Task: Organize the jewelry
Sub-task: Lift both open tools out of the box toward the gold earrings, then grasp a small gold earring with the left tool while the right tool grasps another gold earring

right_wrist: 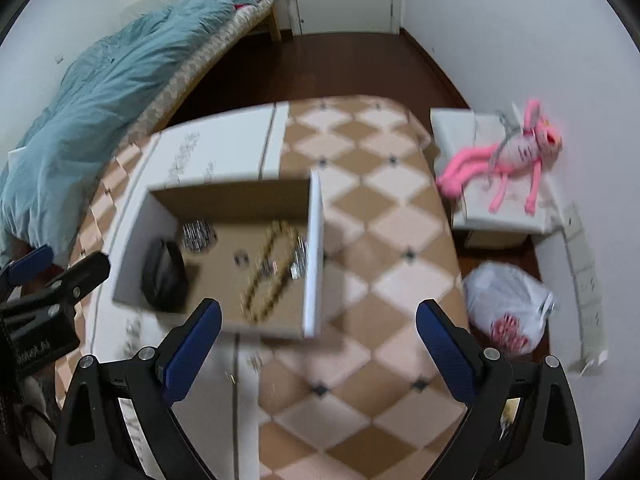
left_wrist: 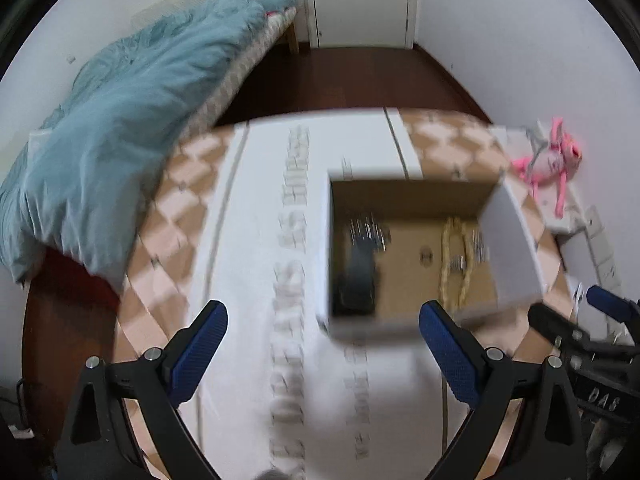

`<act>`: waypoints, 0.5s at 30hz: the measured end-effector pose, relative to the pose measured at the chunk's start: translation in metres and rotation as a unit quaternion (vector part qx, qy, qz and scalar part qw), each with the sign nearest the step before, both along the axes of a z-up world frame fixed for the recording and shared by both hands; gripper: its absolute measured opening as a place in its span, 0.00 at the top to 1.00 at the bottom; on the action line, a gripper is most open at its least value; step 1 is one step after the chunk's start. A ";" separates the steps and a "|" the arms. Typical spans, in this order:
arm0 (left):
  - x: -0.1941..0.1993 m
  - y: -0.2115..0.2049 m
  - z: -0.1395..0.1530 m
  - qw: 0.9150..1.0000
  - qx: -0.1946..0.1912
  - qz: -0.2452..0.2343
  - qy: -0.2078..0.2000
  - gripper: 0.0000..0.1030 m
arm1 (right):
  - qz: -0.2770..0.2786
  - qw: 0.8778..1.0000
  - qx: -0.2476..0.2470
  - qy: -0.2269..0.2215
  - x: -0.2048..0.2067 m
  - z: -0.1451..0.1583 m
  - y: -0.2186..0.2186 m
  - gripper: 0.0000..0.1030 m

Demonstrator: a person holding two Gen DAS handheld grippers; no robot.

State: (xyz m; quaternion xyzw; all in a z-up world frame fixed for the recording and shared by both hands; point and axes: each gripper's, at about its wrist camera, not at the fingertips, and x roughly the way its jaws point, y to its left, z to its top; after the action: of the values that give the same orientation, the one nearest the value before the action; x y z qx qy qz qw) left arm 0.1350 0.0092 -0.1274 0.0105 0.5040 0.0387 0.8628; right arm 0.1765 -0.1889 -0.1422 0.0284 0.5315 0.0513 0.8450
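two hand-held grippers hang above a table dressed in a brown-and-cream checkered cloth [right_wrist: 384, 216], both views smeared by motion blur. the left gripper [left_wrist: 322, 344], at the bottom of its own frame, has its blue-padded fingers spread wide with nothing between them; the right gripper [right_wrist: 318, 340], low in its frame, is spread just as wide and equally empty. each tool also shows at the edge of the other's view.

the jewelry sits in an open cardboard box [right_wrist: 316, 248] with white outer walls, centre-left of the right wrist frame and centre-right of the left. inside it, a gold chain necklace [right_wrist: 268, 276] lies looped on the brown floor toward the right wall, a black pouch-like item [right_wrist: 164, 276] rests against the left wall, and small silvery pieces [right_wrist: 198, 234] lie scattered between them, too blurred to identify. the box rests on a white printed sheet [left_wrist: 256, 208].

at upper left, a bed with a teal duvet [left_wrist: 132, 128]; at right, a pink plush toy [right_wrist: 516, 160] on a white stool, and a white plastic bag [right_wrist: 508, 304] on the floor.
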 end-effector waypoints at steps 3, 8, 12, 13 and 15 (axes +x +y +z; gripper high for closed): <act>-0.011 -0.015 -0.029 0.999 -0.005 -0.010 0.033 0.05 | -0.020 1.000 0.002 0.021 -0.015 -0.027 -0.013 0.04; -0.022 -0.035 -0.059 0.998 -0.013 -0.029 0.049 0.06 | -0.056 0.998 -0.006 0.041 -0.032 -0.059 -0.038 0.04; -0.027 -0.050 -0.068 0.998 -0.028 -0.048 0.043 0.10 | -0.072 0.996 -0.010 0.044 -0.040 -0.071 -0.052 0.04; -0.027 -0.054 -0.068 0.997 -0.030 -0.054 0.041 0.17 | -0.073 0.996 -0.012 0.044 -0.040 -0.072 -0.053 0.04; -0.027 -0.061 -0.070 0.997 -0.031 -0.063 0.042 0.23 | -0.075 0.996 -0.014 0.040 -0.043 -0.073 -0.056 0.04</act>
State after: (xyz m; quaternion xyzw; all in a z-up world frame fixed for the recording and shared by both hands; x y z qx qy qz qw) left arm 0.1081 -0.0522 -0.1977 0.0174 0.5388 -0.0318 0.8417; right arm 0.1331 -0.2447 -0.2155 0.0582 0.5622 -0.0211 0.8247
